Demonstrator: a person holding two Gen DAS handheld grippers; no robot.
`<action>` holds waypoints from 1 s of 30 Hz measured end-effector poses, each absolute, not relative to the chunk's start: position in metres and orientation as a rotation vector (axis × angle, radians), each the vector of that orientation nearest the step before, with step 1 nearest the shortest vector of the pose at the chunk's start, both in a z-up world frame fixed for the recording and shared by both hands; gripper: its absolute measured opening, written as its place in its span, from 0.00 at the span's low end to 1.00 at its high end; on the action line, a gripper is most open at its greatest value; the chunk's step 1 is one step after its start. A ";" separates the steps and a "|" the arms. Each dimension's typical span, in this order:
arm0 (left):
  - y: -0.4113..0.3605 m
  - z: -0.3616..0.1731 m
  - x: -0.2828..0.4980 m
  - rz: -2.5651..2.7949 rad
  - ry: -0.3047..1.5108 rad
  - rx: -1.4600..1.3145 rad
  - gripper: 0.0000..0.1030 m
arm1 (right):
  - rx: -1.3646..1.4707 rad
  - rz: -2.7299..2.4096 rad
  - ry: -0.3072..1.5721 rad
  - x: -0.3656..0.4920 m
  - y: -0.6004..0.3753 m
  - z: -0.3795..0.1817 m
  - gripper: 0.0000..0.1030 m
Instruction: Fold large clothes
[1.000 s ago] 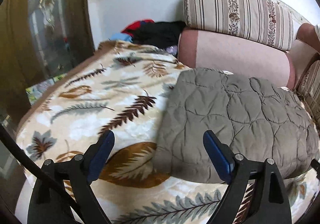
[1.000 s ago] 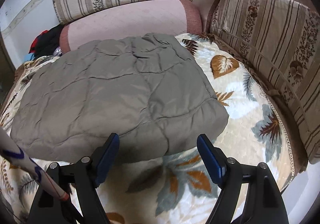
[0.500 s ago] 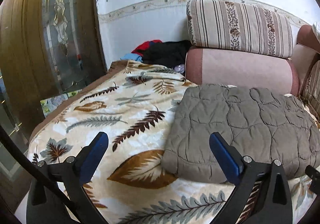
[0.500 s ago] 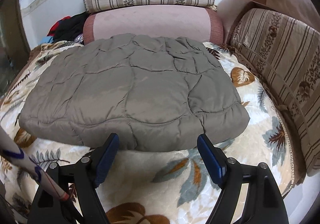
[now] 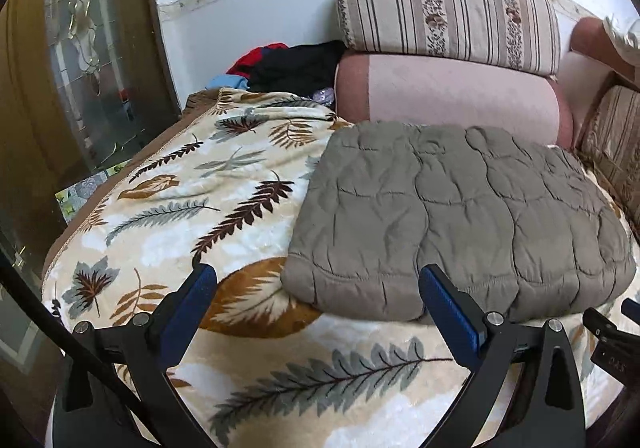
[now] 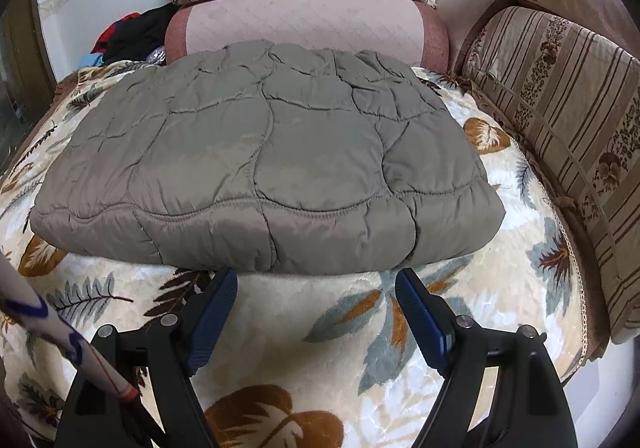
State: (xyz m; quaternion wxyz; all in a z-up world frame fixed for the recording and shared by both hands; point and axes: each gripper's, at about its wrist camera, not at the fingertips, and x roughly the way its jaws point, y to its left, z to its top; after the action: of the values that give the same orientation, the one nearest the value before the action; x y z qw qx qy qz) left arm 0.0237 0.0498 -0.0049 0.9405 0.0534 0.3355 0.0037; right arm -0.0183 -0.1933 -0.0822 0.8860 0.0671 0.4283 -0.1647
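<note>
Your left gripper (image 5: 316, 298) and right gripper (image 6: 316, 298) both stood spread and empty, short of the quilted jacket (image 6: 264, 171), which lay folded flat on the leaf-print blanket (image 6: 320, 332). It looked puffy, light and slick, so you'd best pinch its thick near hem.

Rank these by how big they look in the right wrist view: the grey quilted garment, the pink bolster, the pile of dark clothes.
1. Grey quilted garment, though it is nearest.
2. Pink bolster, partly hidden behind it.
3. Pile of dark clothes, farthest and partly hidden.
</note>
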 end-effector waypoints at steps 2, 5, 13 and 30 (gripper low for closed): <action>0.048 -0.006 0.023 0.002 0.690 0.117 0.98 | 0.138 -0.344 0.895 -0.019 -0.194 -0.083 0.83; 0.046 -0.007 0.024 -0.009 0.699 0.120 0.98 | 0.139 -0.346 0.898 -0.019 -0.194 -0.084 0.83; 0.042 -0.012 0.025 -0.013 0.724 0.139 0.98 | 0.138 -0.353 0.913 -0.018 -0.195 -0.087 0.83; 0.041 -0.018 0.025 -0.022 0.747 0.144 0.98 | 0.136 -0.362 0.934 -0.018 -0.194 -0.090 0.84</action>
State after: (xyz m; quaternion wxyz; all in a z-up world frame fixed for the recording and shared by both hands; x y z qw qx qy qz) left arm 0.0246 0.0409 -0.0180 0.9285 0.0703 0.3645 -0.0109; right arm -0.0184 -0.1943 -0.0897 0.8750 0.0650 0.4473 -0.1732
